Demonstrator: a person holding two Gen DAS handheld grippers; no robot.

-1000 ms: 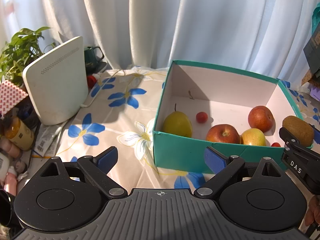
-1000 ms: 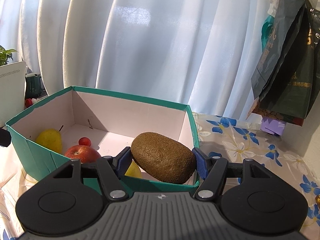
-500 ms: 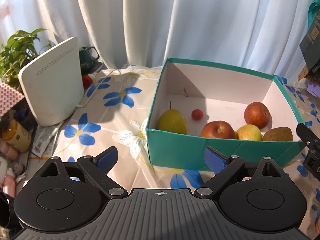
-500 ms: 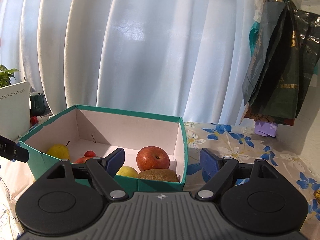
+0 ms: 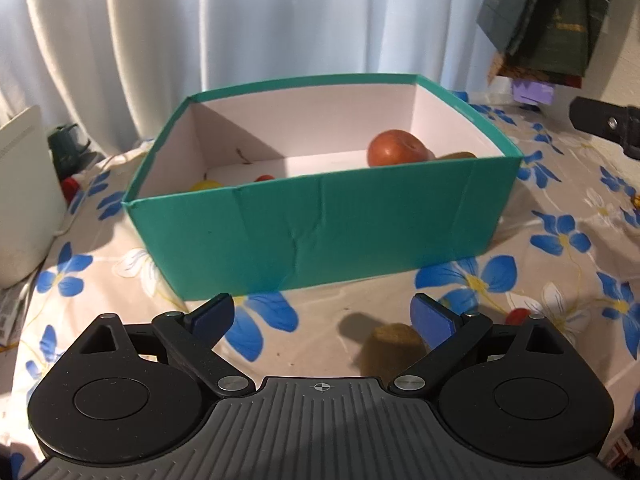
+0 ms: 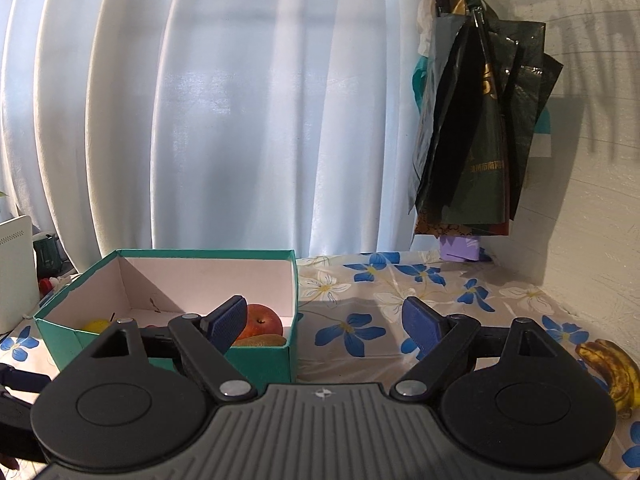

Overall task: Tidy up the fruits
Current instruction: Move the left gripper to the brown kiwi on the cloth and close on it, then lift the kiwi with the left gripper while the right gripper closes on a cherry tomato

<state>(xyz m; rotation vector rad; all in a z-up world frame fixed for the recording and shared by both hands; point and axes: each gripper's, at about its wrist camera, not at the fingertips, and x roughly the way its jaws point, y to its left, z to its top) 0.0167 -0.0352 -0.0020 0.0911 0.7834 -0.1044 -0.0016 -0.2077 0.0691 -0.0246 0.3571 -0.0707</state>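
Note:
A teal box (image 5: 320,232) stands on the flowered tablecloth and holds a red apple (image 5: 396,148), a kiwi (image 5: 456,156), a yellow pear (image 5: 204,185) and a small red fruit (image 5: 264,178). My left gripper (image 5: 322,316) is open, low over the cloth in front of the box, with a second kiwi (image 5: 394,350) lying between its fingers near the right one. A small red fruit (image 5: 520,315) lies to its right. My right gripper (image 6: 332,320) is open and empty, right of the box (image 6: 260,356); the apple (image 6: 262,320) and kiwi (image 6: 260,340) show there.
A spotted banana (image 6: 612,368) lies on the cloth at the right near the wall. Dark bags (image 6: 476,140) hang at the back right. A white device (image 5: 20,196) and a green mug (image 5: 68,148) stand left of the box. White curtains close the back.
My right gripper opened, left its kiwi in the box and drew back to the right. My left gripper swung right and down to the kiwi on the cloth.

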